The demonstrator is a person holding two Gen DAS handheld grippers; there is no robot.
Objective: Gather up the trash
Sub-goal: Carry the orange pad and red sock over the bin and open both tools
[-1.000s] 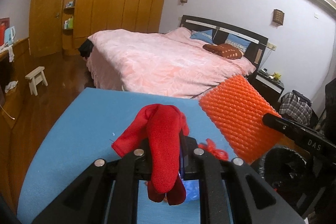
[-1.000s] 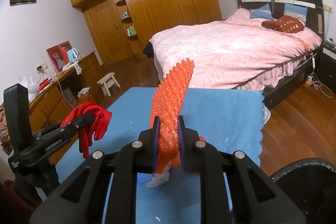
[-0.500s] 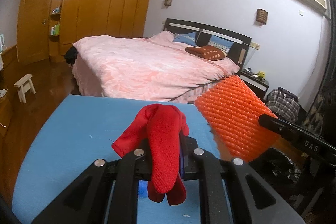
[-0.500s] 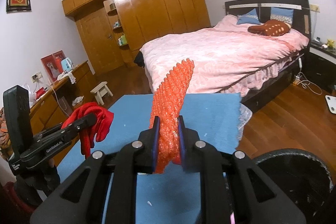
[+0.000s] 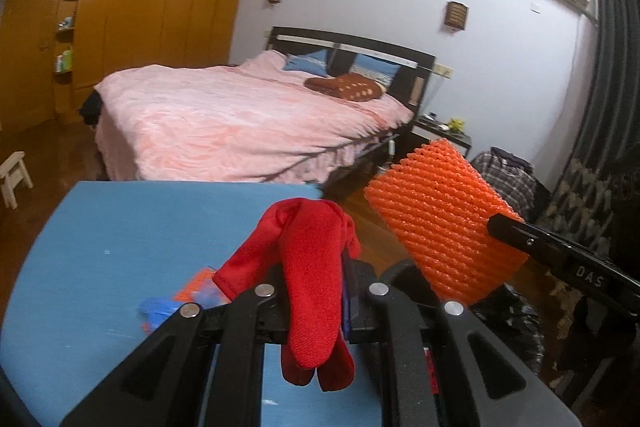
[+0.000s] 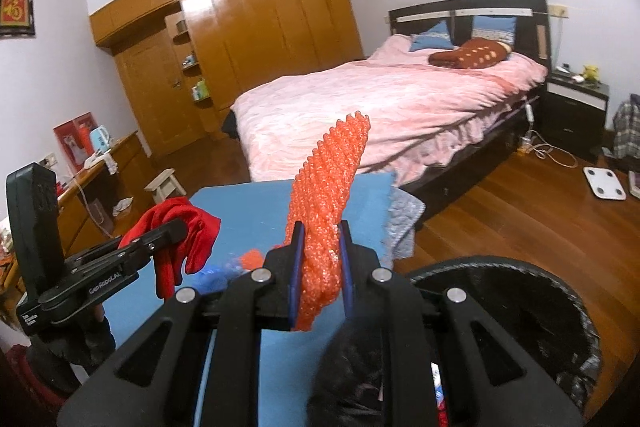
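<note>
My left gripper (image 5: pixel 316 291) is shut on a red cloth (image 5: pixel 312 267) that droops over its fingers, held above the blue table (image 5: pixel 120 227). It also shows in the right wrist view (image 6: pixel 176 239). My right gripper (image 6: pixel 320 259) is shut on an orange foam net sleeve (image 6: pixel 328 195), held upright near the table's right edge. The sleeve shows in the left wrist view (image 5: pixel 444 227) too. A black-lined trash bin (image 6: pixel 532 307) stands low at the right, just beyond the right gripper. Small orange and blue scraps (image 5: pixel 188 295) lie on the table.
A pink bed (image 6: pixel 380 99) stands behind the table. A wooden wardrobe (image 6: pixel 248 39) lines the far wall. A small white stool (image 6: pixel 166 183) and a wooden side counter (image 6: pixel 100 171) are at the left. Wooden floor with a white scale (image 6: pixel 604 183) lies to the right.
Both grippers have swung to the right with their loads. The trash bin now fills more of the right wrist view, and the orange sleeve sits over it.
</note>
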